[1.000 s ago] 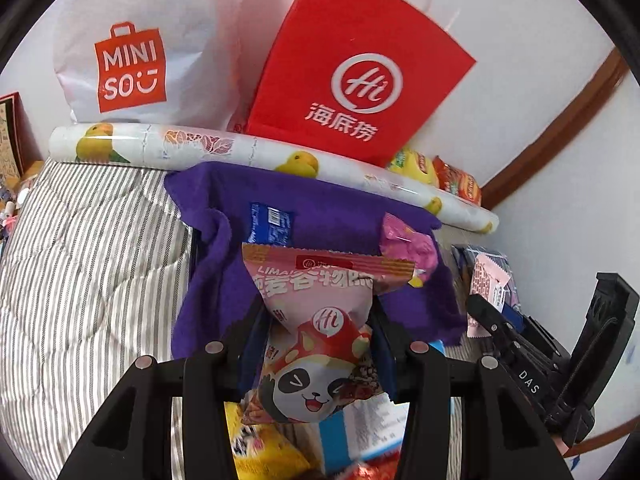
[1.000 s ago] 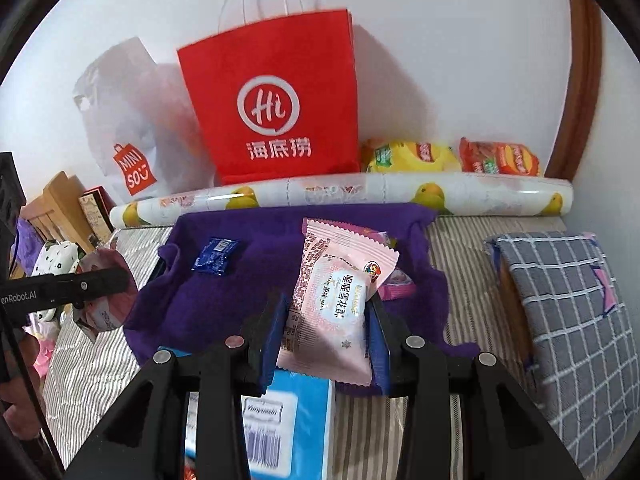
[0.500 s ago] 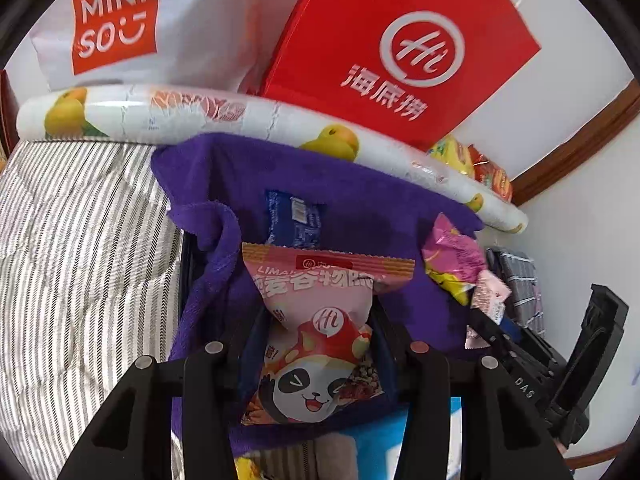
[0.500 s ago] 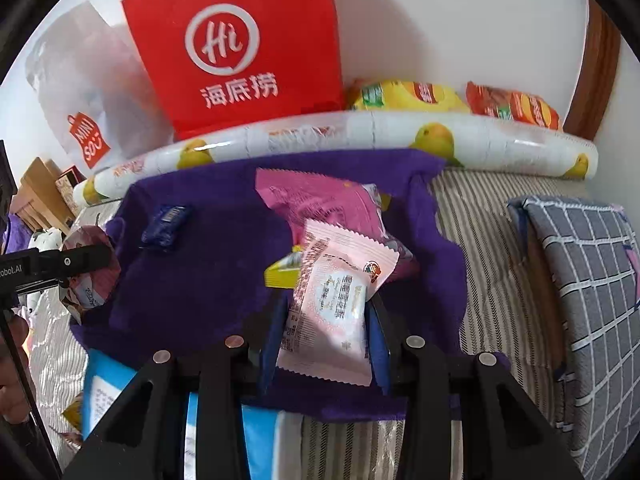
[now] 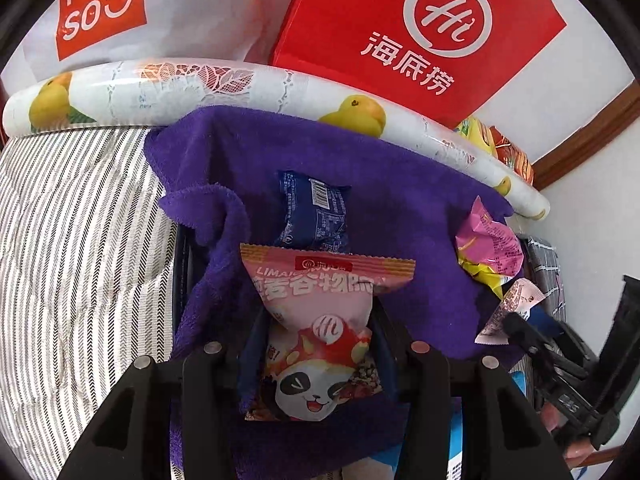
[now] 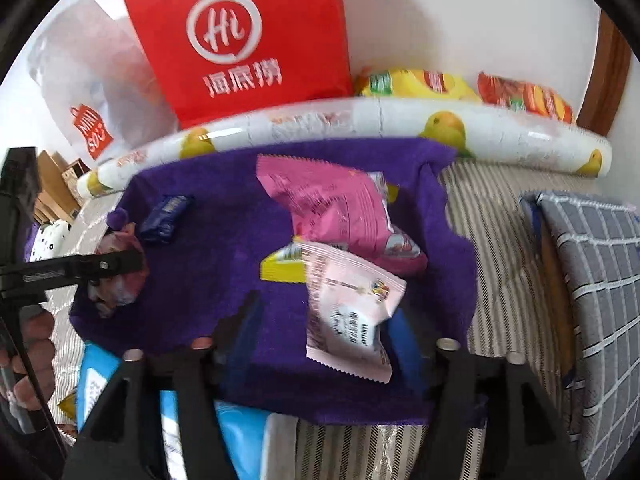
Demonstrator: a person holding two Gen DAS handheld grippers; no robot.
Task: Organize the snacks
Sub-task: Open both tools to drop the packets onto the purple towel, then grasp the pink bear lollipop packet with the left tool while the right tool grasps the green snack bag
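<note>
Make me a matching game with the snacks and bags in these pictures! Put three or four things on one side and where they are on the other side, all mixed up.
Things:
1. panda packet
2. dark blue packet
3. red paper bag
4. light pink packet

Places:
A. leaning on the wall behind the duck-print roll
B. between the right gripper's opening jaws
C. between the left gripper's opening jaws
D. lying alone on the purple towel

Pairs: 1-C, 2-D, 3-A, 4-B
</note>
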